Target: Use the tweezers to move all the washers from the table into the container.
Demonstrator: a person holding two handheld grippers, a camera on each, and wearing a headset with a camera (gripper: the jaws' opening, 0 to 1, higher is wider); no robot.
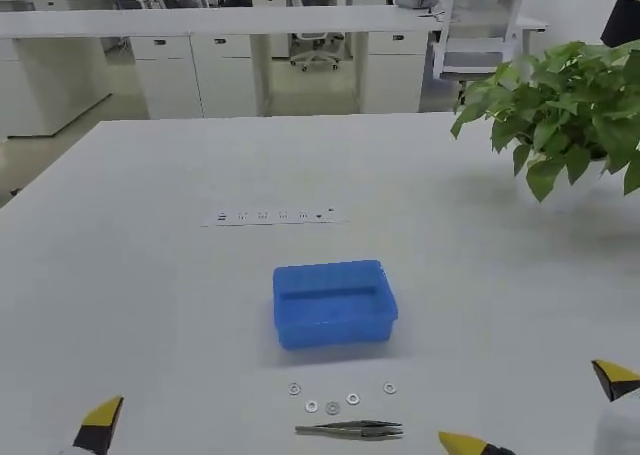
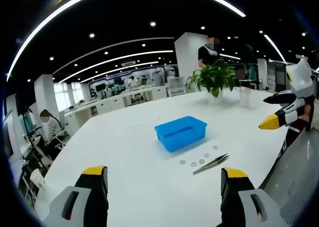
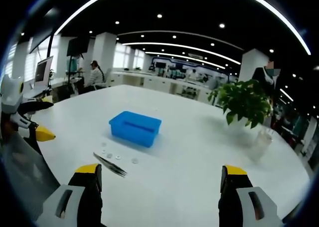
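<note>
A blue container (image 1: pixel 335 303) stands on the white table (image 1: pixel 150 275). Several small metal washers (image 1: pixel 333 407) lie in a loose row just in front of it. The tweezers (image 1: pixel 350 430) lie flat on the table, nearer than the washers. My right gripper (image 1: pixel 540 410) hovers open at the lower right. A yellow fingertip (image 1: pixel 103 415) of my left gripper shows at the lower left. In the left gripper view, my left gripper (image 2: pixel 163 179) is open and empty, short of the tweezers (image 2: pixel 211 163), washers (image 2: pixel 199 161) and container (image 2: pixel 180 132). My right gripper (image 3: pixel 160 177) is open and empty, with the tweezers (image 3: pixel 110 165) ahead to its left.
A leafy potted plant (image 1: pixel 565 105) stands at the table's far right. A flush socket strip (image 1: pixel 272 216) sits in the tabletop behind the container. A person in dark clothes (image 2: pixel 209 52) stands beyond the plant. Office desks and chairs fill the background.
</note>
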